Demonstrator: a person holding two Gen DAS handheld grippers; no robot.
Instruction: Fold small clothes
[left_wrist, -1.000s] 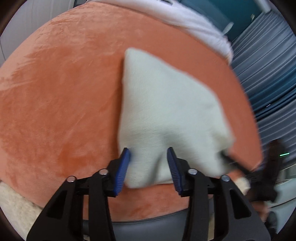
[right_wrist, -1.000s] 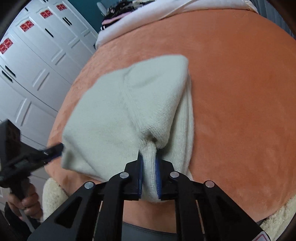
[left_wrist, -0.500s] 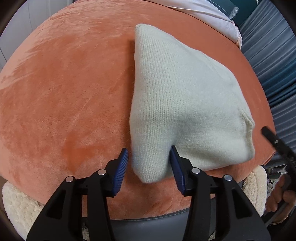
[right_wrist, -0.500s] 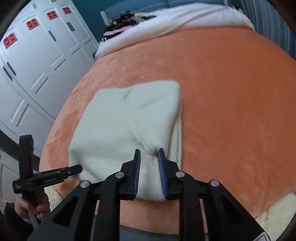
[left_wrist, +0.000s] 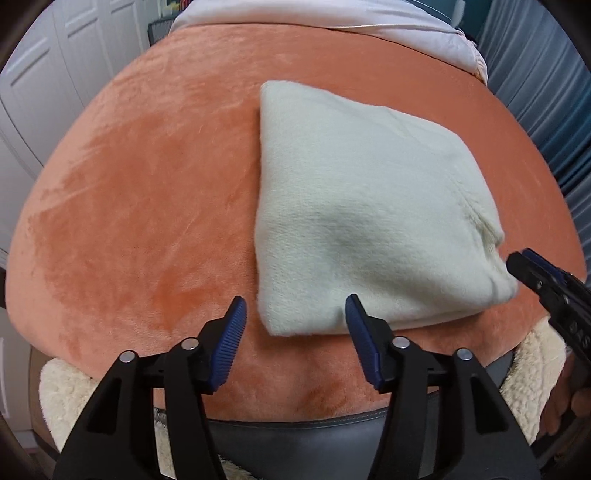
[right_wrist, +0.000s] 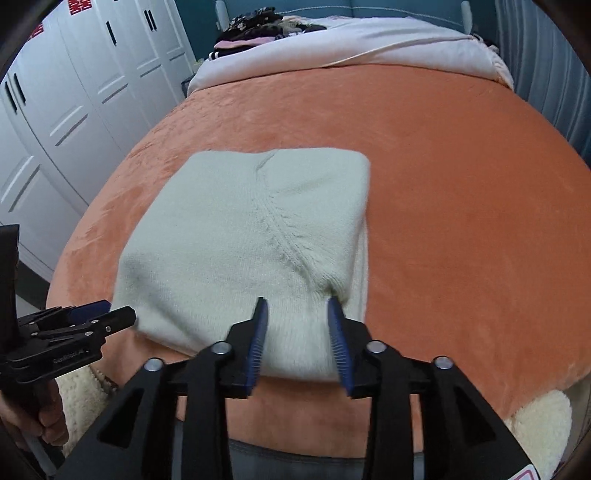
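Note:
A cream knitted garment (left_wrist: 362, 214) lies folded into a thick rectangle on the orange blanket (left_wrist: 140, 206); it also shows in the right wrist view (right_wrist: 251, 236). My left gripper (left_wrist: 295, 306) is open, its jaws either side of the garment's near left corner, holding nothing. My right gripper (right_wrist: 297, 306) is open, its jaws just in front of the garment's near right edge, holding nothing. The right gripper also shows at the right edge of the left wrist view (left_wrist: 543, 277); the left gripper shows at the left edge of the right wrist view (right_wrist: 92, 314).
The orange blanket (right_wrist: 461, 192) covers a bed with a pale sheet (right_wrist: 369, 40) and dark clothes (right_wrist: 258, 26) at the far end. White wardrobe doors (right_wrist: 66, 110) stand to the left. A fleecy cream edge (left_wrist: 62, 391) hangs below the blanket's near edge.
My right gripper has let go of the garment's edge and opened wide. Both grippers have drawn back toward the near edge. The garment has settled flat.

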